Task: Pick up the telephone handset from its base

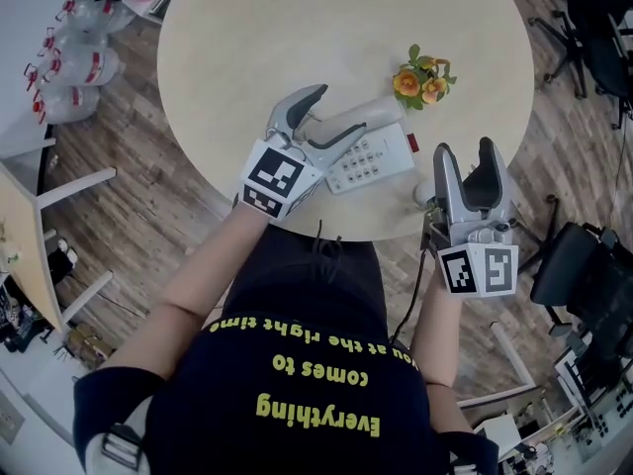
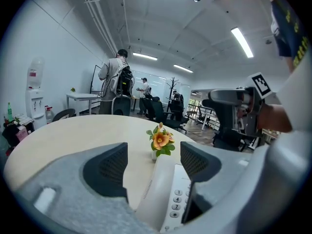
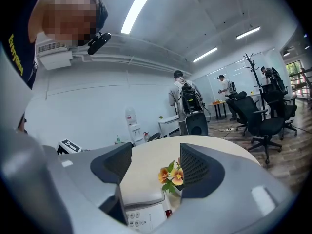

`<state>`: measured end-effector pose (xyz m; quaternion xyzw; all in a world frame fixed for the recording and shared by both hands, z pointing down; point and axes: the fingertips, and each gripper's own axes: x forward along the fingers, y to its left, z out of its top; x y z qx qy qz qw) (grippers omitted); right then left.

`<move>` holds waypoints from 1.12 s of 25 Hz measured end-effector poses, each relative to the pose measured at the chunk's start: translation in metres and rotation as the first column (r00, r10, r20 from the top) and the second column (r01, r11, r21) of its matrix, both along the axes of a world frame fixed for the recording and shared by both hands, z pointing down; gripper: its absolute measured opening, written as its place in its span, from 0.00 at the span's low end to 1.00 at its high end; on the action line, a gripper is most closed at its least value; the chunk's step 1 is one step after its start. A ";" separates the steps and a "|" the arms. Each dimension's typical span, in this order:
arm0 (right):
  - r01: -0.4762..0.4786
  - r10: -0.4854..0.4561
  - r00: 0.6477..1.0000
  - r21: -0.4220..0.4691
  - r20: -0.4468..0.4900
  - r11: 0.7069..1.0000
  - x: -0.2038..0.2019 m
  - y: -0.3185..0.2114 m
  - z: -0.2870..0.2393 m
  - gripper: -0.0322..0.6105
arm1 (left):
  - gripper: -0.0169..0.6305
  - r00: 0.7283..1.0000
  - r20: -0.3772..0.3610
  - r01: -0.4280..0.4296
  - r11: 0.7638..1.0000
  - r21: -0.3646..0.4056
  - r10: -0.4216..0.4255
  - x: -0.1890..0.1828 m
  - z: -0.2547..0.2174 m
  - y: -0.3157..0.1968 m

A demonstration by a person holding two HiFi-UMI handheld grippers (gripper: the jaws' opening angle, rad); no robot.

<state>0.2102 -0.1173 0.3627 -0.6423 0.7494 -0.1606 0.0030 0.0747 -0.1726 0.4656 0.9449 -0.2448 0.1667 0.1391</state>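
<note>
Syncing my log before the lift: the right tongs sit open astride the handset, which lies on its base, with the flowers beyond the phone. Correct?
No: the left tongs, not the right, sit open astride the handset, as the left gripper view shows. The right tongs are open, beside the base. The rest holds: handset on that base, flowers beyond.

The bench [image 1: 297, 28] fills the upper middle of the frame. The telephone base [image 1: 376, 161] sits at its lower edge, the handset [image 1: 371, 117] lying on it. Flowers [image 1: 423, 79] stand just upper right of it. The left tongs [image 1: 321, 117] straddle the handset's left end; the right tongs [image 1: 465, 156] hang lower right, beyond the edge.
</note>
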 end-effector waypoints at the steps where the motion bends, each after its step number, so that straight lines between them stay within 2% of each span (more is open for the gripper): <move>1: 0.002 -0.002 1.000 -0.002 0.002 1.000 0.000 0.000 0.001 0.53 | 0.55 1.000 0.008 -0.007 1.000 -0.002 0.007 0.003 0.004 0.001; 5: 0.008 -0.008 1.000 -0.008 0.010 1.000 0.001 0.000 0.005 0.53 | 0.55 0.998 0.049 -0.034 0.999 -0.023 0.035 0.011 0.029 0.005; 11: 0.027 -0.027 0.999 0.000 0.022 1.000 -0.001 -0.002 0.001 0.53 | 0.55 0.992 0.106 -0.052 0.994 -0.096 0.062 0.015 0.070 0.013; 18: 0.045 -0.045 0.999 0.000 0.027 0.999 -0.004 -0.007 -0.002 0.53 | 0.55 0.984 0.140 -0.099 0.989 -0.111 0.114 0.026 0.087 0.017; 21: 0.051 -0.051 0.998 -0.005 0.032 0.999 -0.004 -0.008 0.001 0.53 | 0.55 0.972 0.164 -0.150 0.981 -0.124 0.169 0.033 0.097 0.022; 26: 0.056 -0.055 0.998 -0.010 0.036 0.998 -0.002 -0.008 0.004 0.53 | 0.54 0.932 0.268 -0.220 0.969 -0.115 0.244 0.039 0.110 0.028; 28: 0.057 -0.057 0.998 -0.011 0.038 0.998 -0.002 -0.009 0.003 0.53 | 0.51 0.921 0.300 -0.227 0.968 -0.109 0.250 0.039 0.112 0.028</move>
